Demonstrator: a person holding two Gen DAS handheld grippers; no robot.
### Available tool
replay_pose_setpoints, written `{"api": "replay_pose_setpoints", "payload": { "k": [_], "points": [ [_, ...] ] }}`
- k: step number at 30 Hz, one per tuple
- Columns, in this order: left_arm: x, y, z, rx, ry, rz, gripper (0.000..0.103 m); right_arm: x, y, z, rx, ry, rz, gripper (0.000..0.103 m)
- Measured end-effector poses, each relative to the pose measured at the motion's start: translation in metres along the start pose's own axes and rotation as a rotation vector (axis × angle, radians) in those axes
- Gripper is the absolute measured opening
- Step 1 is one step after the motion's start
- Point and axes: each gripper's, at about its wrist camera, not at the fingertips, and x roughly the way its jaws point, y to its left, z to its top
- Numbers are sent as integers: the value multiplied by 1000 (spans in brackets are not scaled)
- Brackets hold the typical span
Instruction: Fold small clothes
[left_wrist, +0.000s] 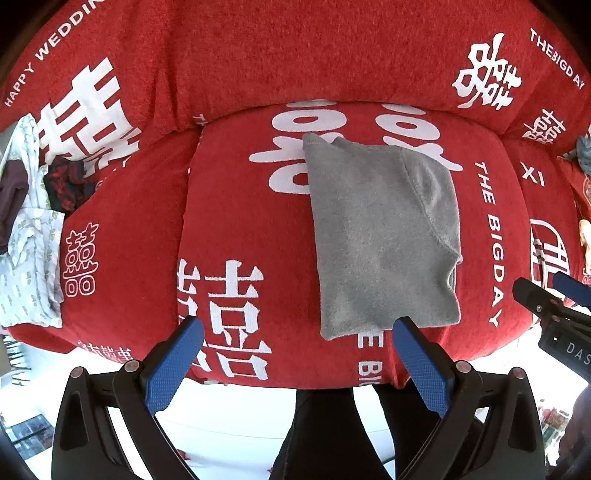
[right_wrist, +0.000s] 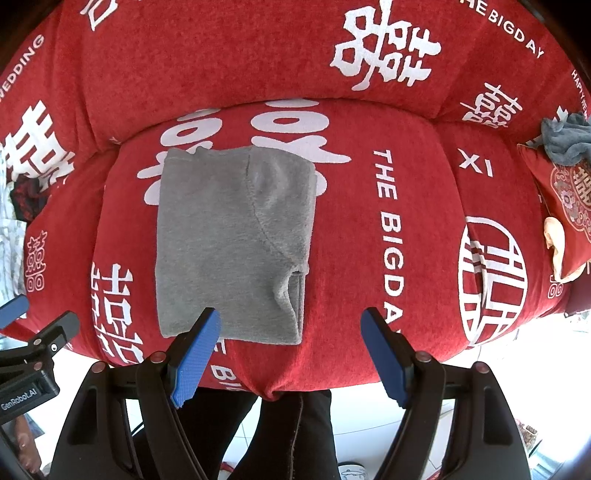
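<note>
A grey fleece garment (left_wrist: 380, 236) lies folded into a neat rectangle on the red sofa seat (left_wrist: 236, 206); it also shows in the right wrist view as the grey garment (right_wrist: 232, 240). My left gripper (left_wrist: 297, 326) hangs above the seat's front edge, open, with nothing between its blue pads (left_wrist: 173, 365). My right gripper (right_wrist: 290, 321) is open too and empty, hovering over the garment's near right corner. Each gripper appears at the edge of the other's view: the right gripper (left_wrist: 554, 295) and the left gripper (right_wrist: 33, 325).
A heap of unfolded clothes (left_wrist: 26, 229) lies on the sofa's left. A dark grey cloth (right_wrist: 565, 138) and a red patterned cushion (right_wrist: 569, 206) sit at the right. The sofa back (right_wrist: 258, 48) rises behind. A person's dark trousers (right_wrist: 280, 435) stand below over white floor.
</note>
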Motion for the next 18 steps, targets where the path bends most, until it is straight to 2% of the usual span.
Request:
{"api": "replay_pose_setpoints", "payload": {
  "k": [18],
  "points": [
    [-1,5,6,-10,-13,-10,102,2,3,-1,-6,6,4,81]
  ]
}}
